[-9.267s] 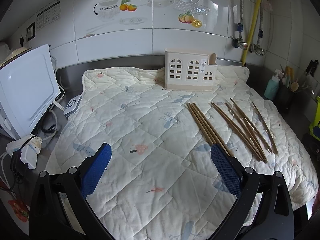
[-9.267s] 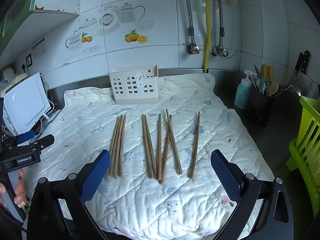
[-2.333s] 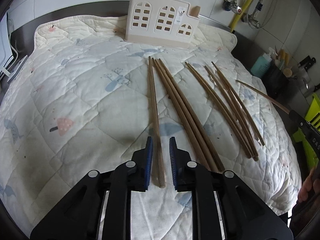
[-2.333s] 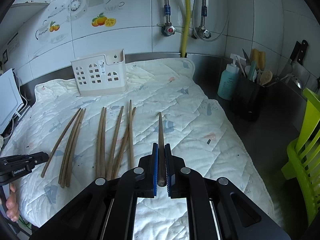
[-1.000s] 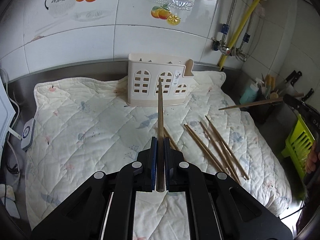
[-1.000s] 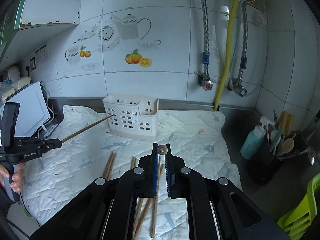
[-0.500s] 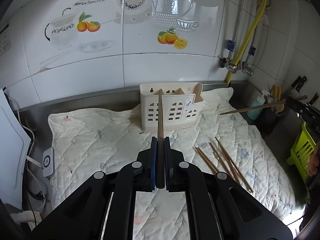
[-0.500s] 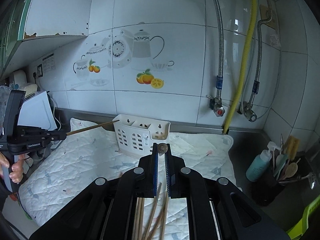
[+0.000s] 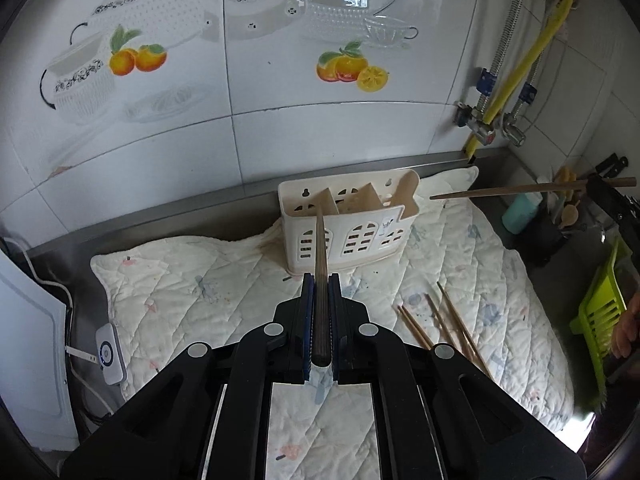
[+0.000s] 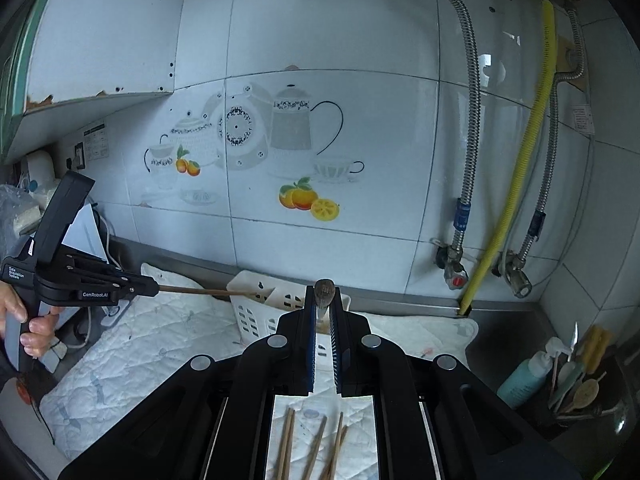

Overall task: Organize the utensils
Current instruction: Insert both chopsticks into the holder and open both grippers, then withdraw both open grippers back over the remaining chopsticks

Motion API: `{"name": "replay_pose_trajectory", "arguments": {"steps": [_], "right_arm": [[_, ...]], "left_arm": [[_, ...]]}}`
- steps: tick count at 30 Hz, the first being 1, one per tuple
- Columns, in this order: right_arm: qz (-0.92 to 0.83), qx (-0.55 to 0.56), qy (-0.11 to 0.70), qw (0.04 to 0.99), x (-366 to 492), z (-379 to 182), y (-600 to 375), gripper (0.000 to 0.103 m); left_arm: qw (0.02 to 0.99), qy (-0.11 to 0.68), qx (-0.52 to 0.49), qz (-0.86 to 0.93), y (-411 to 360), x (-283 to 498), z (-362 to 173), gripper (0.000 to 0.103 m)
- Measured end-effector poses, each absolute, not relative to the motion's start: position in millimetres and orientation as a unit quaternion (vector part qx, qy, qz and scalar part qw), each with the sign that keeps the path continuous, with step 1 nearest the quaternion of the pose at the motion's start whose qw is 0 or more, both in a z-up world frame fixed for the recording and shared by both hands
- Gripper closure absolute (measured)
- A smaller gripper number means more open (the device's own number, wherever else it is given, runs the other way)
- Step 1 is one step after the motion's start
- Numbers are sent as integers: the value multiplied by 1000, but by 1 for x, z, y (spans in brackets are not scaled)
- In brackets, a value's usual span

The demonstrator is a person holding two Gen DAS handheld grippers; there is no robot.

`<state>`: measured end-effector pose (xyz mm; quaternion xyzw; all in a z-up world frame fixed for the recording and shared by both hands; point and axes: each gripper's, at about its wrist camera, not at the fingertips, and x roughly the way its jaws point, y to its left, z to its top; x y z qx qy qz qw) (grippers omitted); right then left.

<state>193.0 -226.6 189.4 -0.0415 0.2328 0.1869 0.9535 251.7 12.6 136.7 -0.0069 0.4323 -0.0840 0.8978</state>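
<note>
My left gripper is shut on a brown chopstick. The stick runs forward, and its tip lies over the left compartment of the cream holder. In the right wrist view this gripper sits at the left in a person's hand, its chopstick reaching the holder. My right gripper is shut on a second chopstick, seen end-on. From the left wrist view that chopstick hangs level to the right of the holder. Several loose chopsticks lie on the quilted mat.
A white appliance and cables stand at the left edge. At the right are a teal bottle, a black pot of utensils and a green rack. Pipes and a yellow hose run down the tiled wall behind.
Both grippers rose and moved toward the back wall, each still clamped on its chopstick. The holder is nearer, and the left chopstick's tip now lies over its left compartment.
</note>
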Motion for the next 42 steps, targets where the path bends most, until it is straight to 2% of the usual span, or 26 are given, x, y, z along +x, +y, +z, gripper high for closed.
{"name": "replay_pose_trajectory", "arguments": {"steps": [13,27,32,34,35,42], "right_arm": [[194,-37,293,936,268,174,-205,96],[176,-59,351,918,314,138,-184,96],[165,-51,350,921,319,133,-188,93],[164,-44,346,923,316,135,-192,81],[163,-43,342,924,313,137,-194,79],[171,-31,318,932,266,151,-212,75]], "left_arm": [[888,450,-49,-81,14,323,148,97],[899,429,-30,-87,15,319,145,94],[902,421,-32,-87,19,309,141,82],[903,420,-35,-87,22,305,139,78],[904,418,-37,-87,23,302,139,76],[908,405,-52,-94,25,270,132,67]]}}
